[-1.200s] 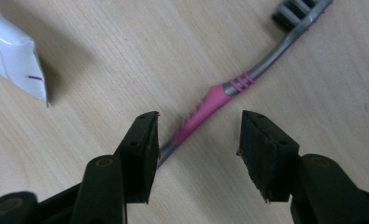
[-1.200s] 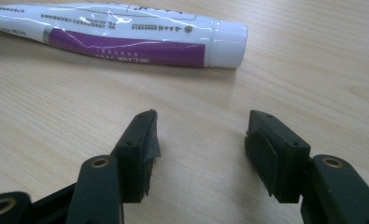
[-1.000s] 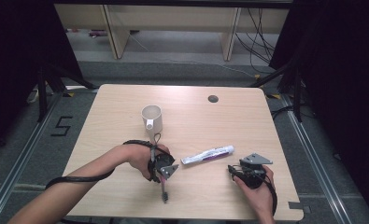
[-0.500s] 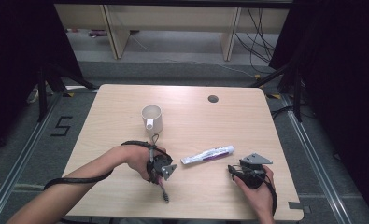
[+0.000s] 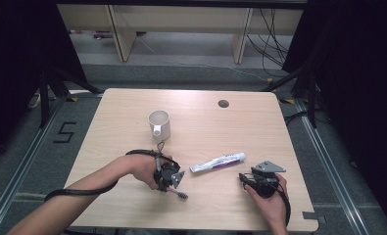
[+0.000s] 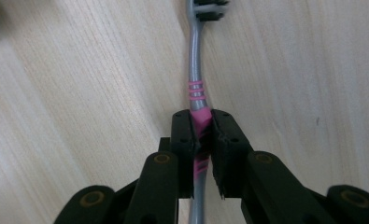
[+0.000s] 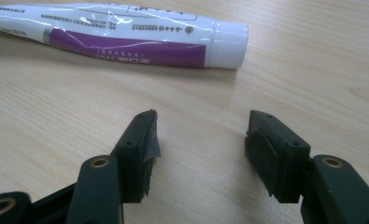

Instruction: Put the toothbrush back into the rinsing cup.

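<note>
A grey toothbrush (image 6: 195, 70) with pink bands lies on the wooden table (image 5: 205, 127), its bristle head (image 5: 181, 195) pointing toward the table's front. My left gripper (image 6: 202, 126) has just been closing and is shut on the toothbrush's pink handle; from above it (image 5: 170, 185) sits left of centre. A white and purple toothpaste tube (image 5: 218, 162) lies in the middle of the table, with its cap end (image 7: 229, 39) just beyond my right gripper (image 7: 200, 140). That gripper (image 5: 247, 181) rests near the front right, open, with bare table between its jaws.
A white mug (image 5: 159, 124) stands upright behind the left hand. A round cable hole (image 5: 223, 104) marks the far side of the table. Cables trail from both grippers over the table's front edge. Dark floor and shelf legs surround the table.
The left gripper's jaws closed onto the toothbrush handle. The brush now lies more level and points further to the right. The right hand and the toothpaste tube stayed put.
</note>
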Motion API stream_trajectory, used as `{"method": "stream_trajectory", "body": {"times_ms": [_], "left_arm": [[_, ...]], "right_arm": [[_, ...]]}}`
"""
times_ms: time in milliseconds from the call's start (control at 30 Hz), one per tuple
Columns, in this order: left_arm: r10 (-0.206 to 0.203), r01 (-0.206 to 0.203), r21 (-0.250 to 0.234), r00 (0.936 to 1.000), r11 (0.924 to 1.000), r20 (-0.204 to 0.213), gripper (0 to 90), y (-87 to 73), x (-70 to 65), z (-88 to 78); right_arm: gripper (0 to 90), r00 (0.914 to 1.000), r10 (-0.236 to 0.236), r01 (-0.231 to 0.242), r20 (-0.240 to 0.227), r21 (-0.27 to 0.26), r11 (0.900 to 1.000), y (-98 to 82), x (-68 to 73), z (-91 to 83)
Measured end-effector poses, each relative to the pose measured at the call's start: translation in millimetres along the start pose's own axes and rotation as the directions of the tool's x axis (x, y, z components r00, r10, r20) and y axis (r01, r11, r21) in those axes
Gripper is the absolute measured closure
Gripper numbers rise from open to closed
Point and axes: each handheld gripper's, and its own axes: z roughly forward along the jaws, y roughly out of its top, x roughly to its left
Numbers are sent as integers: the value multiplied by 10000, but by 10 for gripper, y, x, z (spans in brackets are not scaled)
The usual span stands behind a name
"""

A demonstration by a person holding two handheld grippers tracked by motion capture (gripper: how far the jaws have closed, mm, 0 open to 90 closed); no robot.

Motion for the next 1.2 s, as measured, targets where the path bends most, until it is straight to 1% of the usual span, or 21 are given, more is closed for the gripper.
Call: {"method": "stream_trajectory", "body": {"times_ms": [133,167,233,267,300,333,433,533,567,600,633,700,733,767,833,900,1000,1033,1100,1167,1200], "left_arm": [[-456,454,-226,9989,9987,-102,798,-24,-22,2],[-479,475,-245,9987,9986,-147,798,-32,-24,-2],[-599,595,-341,9982,9976,-90,799,-51,-34,-2],[-645,639,-429,9978,9970,-129,799,-59,-39,0],[-787,779,-545,9968,9955,-130,800,-65,-49,3],[-717,709,-505,9973,9962,-155,800,-72,-46,-2],[-836,824,-691,9964,9942,-155,801,-88,-62,1],[-918,901,-734,9956,9932,-195,801,-99,-69,0],[-1020,1000,-831,9946,9915,-203,801,-102,-76,4],[-940,918,-765,9952,9928,-255,801,-106,-72,-3],[-958,930,-812,9949,9924,-311,801,-110,-73,-8],[-1027,991,-896,9940,9910,-372,801,-117,-76,-21],[-1206,1164,-1101,9922,9871,-321,802,-123,-87,-20],[-1130,1087,-1048,9929,9885,-364,801,-131,-80,-34],[-1389,1323,-1332,9895,9822,-412,802,-148,-92,-43],[-1451,1359,-1464,9879,9798,-543,801,-163,-91,-63],[-1618,1451,-1822,9836,9725,-799,802,-181,-96,-108],[-1713,1514,-1996,9814,9681,-868,802,-187,-101,-131],[-1788,1519,-2214,9781,9633,-1067,801,-197,-102,-165],[-1927,1577,-2432,9730,9571,-1272,802,-212,-105,-207],[-2039,1624,-2618,9690,9514,-1395,801,-224,-107,-231]], "right_arm": [[440,10000,-1,1,-1,-1,10000,0,0,0],[440,10000,-4,4,-4,-8,10000,0,0,1],[440,10000,4,-4,-16,-22,10000,-1,1,2],[440,9999,-72,71,78,93,9999,3,-4,-13],[440,10000,-62,61,63,97,9999,3,-3,-13],[440,9999,-71,71,77,91,9999,3,-4,-13],[440,10000,-50,49,66,104,9999,4,-2,-14],[439,9999,-94,94,75,98,9999,5,-4,-13],[440,9999,-96,95,78,99,9999,5,-4,-13],[440,9999,-94,93,80,99,9999,5,-4,-13],[440,9999,-95,94,81,101,9999,5,-4,-13],[440,9999,-98,97,82,99,9999,5,-4,-13],[440,9999,-101,100,83,94,9999,5,-4,-13],[440,9999,-98,97,80,98,9999,5,-4,-13],[440,9999,-91,90,83,98,9999,5,-4,-13],[440,9999,-91,90,85,98,9999,6,-4,-12],[440,9999,-125,124,93,86,9999,6,-5,-12],[441,9999,-105,104,93,91,9999,5,-4,-12],[440,9999,-95,94,92,96,9999,5,-3,-12],[440,9999,-103,102,88,97,9999,6,-4,-12],[440,9999,-96,95,89,101,9999,6,-4,-12]]}}
